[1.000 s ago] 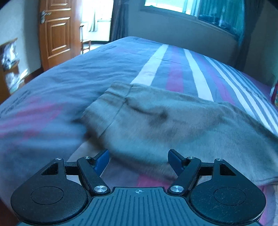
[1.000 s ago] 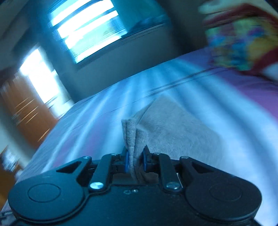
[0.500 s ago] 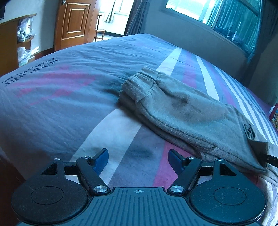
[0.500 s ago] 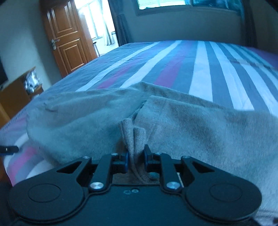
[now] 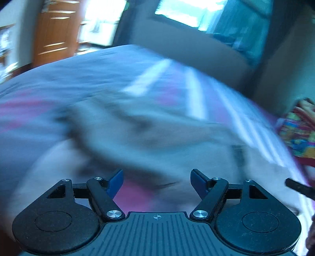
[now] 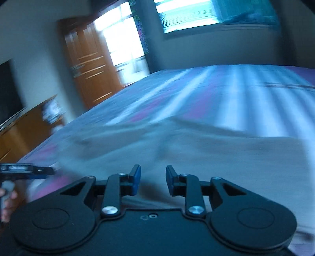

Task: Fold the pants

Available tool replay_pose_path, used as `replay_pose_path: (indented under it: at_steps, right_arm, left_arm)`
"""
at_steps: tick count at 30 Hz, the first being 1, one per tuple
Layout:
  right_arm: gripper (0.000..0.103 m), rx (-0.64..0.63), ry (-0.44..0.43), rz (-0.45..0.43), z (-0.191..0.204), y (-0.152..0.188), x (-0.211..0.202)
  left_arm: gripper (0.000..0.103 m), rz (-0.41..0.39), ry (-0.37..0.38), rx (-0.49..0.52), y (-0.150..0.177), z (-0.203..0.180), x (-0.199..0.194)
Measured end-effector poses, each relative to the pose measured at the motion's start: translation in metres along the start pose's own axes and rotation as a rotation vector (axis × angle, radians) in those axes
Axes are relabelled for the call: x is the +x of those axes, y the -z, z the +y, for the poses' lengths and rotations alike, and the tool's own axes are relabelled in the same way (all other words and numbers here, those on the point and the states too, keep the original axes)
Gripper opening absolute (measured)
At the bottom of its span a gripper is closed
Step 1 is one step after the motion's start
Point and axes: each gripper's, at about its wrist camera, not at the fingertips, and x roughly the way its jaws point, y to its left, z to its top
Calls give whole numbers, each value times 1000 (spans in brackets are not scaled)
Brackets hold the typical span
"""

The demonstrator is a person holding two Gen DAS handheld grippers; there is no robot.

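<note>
The grey pants [image 5: 149, 135] lie folded lengthwise on the striped bed [image 5: 59, 82], blurred by motion in both views. My left gripper [image 5: 156, 182] is open and empty, just short of the pants' near edge. My right gripper [image 6: 152, 178] is open and empty, low over the pants [image 6: 196, 151]. The left gripper's tip [image 6: 23, 169] shows at the left edge of the right wrist view. The right gripper's tip [image 5: 297, 186] shows at the right edge of the left wrist view.
A wooden door [image 6: 88, 70] and a low wooden cabinet [image 6: 25, 128] stand to the left of the bed. A window [image 6: 206, 13] is on the far wall. A colourful pillow [image 5: 299, 130] lies at the bed's right side.
My right gripper has opened and let go of the pants fold it was pinching. Both grippers are moving fast, so both views are blurred. The left gripper stays open.
</note>
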Motion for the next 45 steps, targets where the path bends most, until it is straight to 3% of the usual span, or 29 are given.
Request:
replay_pose_path:
  at_steps: [4, 6, 8, 10, 14, 20, 24, 26, 28, 29, 30, 31, 33, 36, 40, 45]
  right_arm:
    - [9, 95, 199, -41, -70, -1, -44]
    - [6, 115, 234, -38, -92, 4, -55]
    - [6, 125, 250, -20, -105, 10, -59]
    - [6, 146, 279, 28, -115, 18, -50]
    - [4, 197, 285, 59, -134, 24, -27]
    - [13, 161, 307, 56, -161, -20, 18]
    - [12, 144, 303, 116, -174, -34, 42]
    - [23, 134, 297, 101, -170, -32, 29]
    - [28, 146, 297, 87, -164, -18, 4]
    - [32, 157, 298, 89, -161, -8, -7]
    - [34, 168, 294, 91, -159, 5, -16]
    - [37, 171, 297, 108, -157, 15, -19]
    - [36, 146, 312, 118, -155, 34, -17]
    - [38, 128, 341, 101, -147, 20, -25]
    - [55, 108, 339, 24, -146, 6, -47]
    - [58, 139, 369, 25, -162, 6, -61]
  left_arm:
    - [75, 15, 163, 113, -3, -85, 38]
    - [63, 49, 241, 169, 2, -124, 61]
    - [57, 119, 288, 213, 11, -156, 88]
    - [57, 155, 269, 273, 21, -178, 110]
    - [57, 129, 205, 361, 10, -200, 136]
    - [58, 137, 141, 479, -19, -220, 179]
    - [59, 97, 120, 503, -21, -231, 162]
    - [59, 76, 84, 503, -17, -227, 144]
    - [62, 105, 66, 473, -3, -215, 132]
    - [69, 138, 44, 487, 8, -211, 134]
    - [83, 118, 29, 507, 18, -208, 133]
    - [85, 107, 8, 491, 24, -204, 134]
    - [86, 121, 29, 434, 18, -198, 132]
    - [86, 73, 27, 400, 5, -183, 109]
    - [86, 0, -15, 269, -13, -116, 67]
    - [86, -92, -111, -11, -21, 8, 21]
